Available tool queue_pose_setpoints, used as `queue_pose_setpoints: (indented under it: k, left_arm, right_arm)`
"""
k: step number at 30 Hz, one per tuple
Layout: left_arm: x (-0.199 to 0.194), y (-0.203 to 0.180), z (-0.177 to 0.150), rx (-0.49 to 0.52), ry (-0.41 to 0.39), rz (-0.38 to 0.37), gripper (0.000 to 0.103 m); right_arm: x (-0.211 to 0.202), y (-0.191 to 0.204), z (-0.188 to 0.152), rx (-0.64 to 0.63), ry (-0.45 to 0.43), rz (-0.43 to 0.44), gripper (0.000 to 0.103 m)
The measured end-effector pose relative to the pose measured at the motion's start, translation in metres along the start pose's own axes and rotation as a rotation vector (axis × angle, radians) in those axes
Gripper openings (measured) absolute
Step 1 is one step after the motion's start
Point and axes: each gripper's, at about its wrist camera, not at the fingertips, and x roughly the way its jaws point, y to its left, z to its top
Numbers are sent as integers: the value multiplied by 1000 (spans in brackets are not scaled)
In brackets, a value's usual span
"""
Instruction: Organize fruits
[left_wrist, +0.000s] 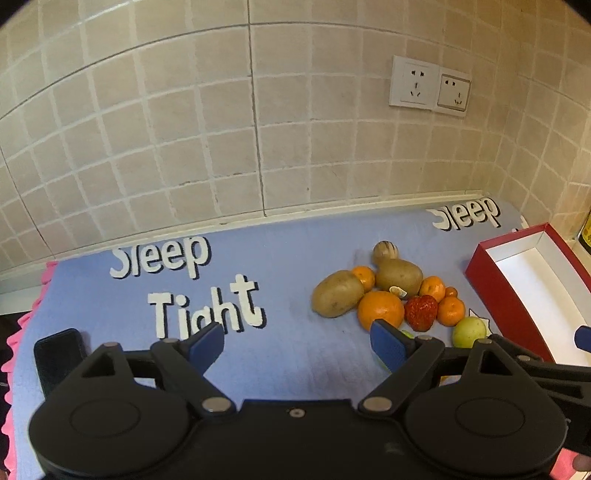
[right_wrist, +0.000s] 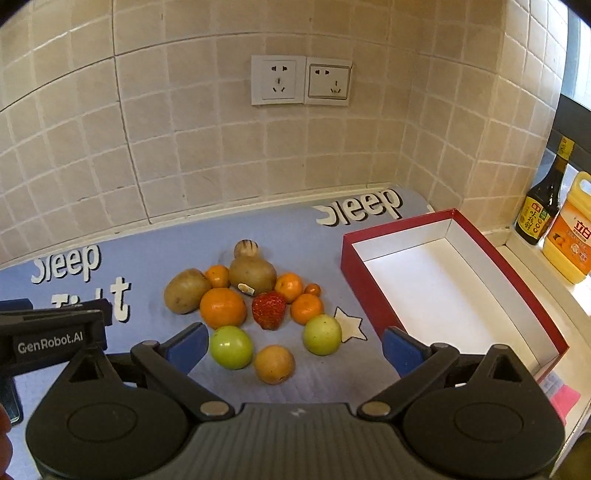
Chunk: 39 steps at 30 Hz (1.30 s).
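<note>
A pile of produce lies on the blue mat: two potatoes, a large orange, several small mandarins, a strawberry, two green apples and a yellowish fruit. The same pile shows in the left wrist view, with the orange and strawberry in front. An empty red box with a white inside stands right of the pile. My right gripper is open, just short of the nearest fruits. My left gripper is open over bare mat, left of the pile.
A black phone lies at the mat's left edge. A dark sauce bottle and a yellow oil jug stand on the ledge at right. The tiled wall with two sockets closes the back.
</note>
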Motion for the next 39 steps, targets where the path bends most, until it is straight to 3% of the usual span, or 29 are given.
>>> queue_pose_setpoints:
  k: [39]
  left_arm:
    - [20, 4, 10, -37, 23, 14, 102]
  right_arm:
    - [19, 9, 13, -5, 34, 7, 100]
